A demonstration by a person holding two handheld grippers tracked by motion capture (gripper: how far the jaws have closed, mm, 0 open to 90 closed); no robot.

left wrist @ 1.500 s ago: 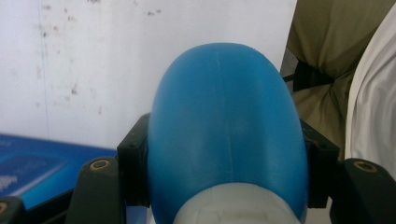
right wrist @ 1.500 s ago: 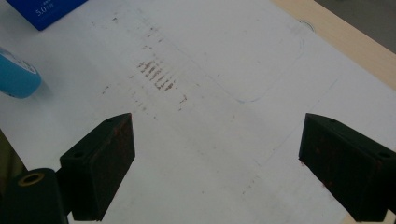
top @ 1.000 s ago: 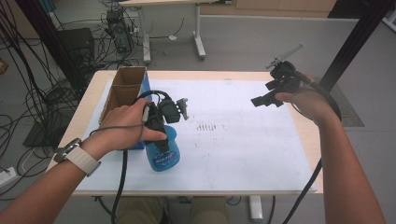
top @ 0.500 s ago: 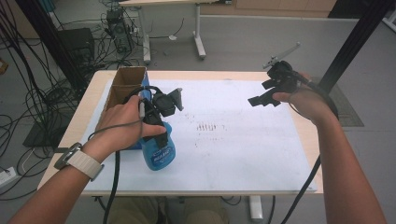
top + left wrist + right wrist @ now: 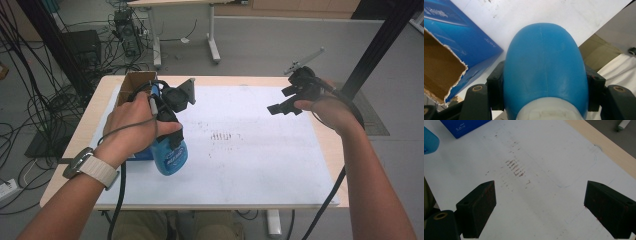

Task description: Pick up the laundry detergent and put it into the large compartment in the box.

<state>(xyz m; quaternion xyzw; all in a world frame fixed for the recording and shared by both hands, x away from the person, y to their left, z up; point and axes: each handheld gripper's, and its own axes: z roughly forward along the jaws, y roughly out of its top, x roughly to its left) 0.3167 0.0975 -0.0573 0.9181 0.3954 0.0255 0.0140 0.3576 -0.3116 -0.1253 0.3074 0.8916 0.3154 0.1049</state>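
Note:
A blue plastic bottle [image 5: 171,155] with a label hangs over the left part of the white sheet [image 5: 250,170], tilted. My left gripper [image 5: 169,131] is shut on it near its upper part. In the left gripper view the bottle's blue body [image 5: 545,62] sits squeezed between both black jaws of the left gripper [image 5: 545,93]. My right gripper [image 5: 287,101] hovers above the sheet's far right side, open. In the right gripper view the right gripper [image 5: 540,210] has its jaws wide apart with bare sheet between them.
A blue carton with a torn brown open top [image 5: 134,84] stands at the table's far left, close beside the bottle [image 5: 459,37]. Reddish-brown smears [image 5: 222,136] mark the sheet's middle [image 5: 515,167]. Cables trail from both grippers. The wooden table edge [image 5: 604,145] runs along the right.
My left hand has risen with the blue bottle in its jaws, lifting it off the sheet. The right hand has stayed where it was.

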